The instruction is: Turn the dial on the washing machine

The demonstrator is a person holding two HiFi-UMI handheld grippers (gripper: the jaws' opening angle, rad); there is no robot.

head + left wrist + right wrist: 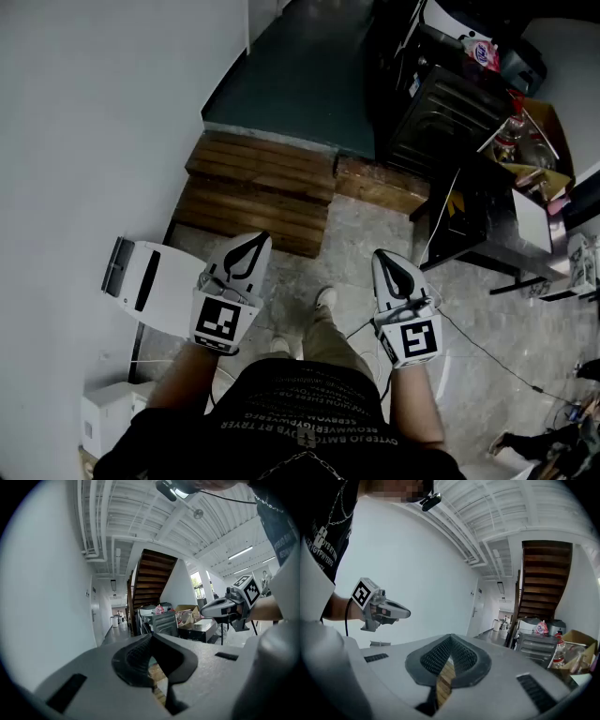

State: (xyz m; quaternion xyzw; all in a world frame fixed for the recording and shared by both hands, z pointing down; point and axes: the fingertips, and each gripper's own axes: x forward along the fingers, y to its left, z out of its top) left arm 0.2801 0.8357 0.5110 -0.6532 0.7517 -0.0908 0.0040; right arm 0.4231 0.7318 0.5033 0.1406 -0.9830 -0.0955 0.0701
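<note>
No washing machine or dial shows in any view. In the head view my left gripper (251,246) and my right gripper (386,261) are held side by side at waist height above the stone floor, both pointing forward. Both are shut with nothing between the pads. In the left gripper view the left gripper (151,637) has its tips together, and the right gripper (220,607) hangs in the air to the right. In the right gripper view the right gripper (450,639) is shut too, with the left gripper (386,611) at the left before a white wall.
A wooden pallet platform (262,187) lies just ahead on the floor. A white box-like unit (150,281) stands at the left by the wall. Black appliances (441,112) and a cardboard box (534,150) crowd the right. A staircase (543,578) rises beyond a corridor.
</note>
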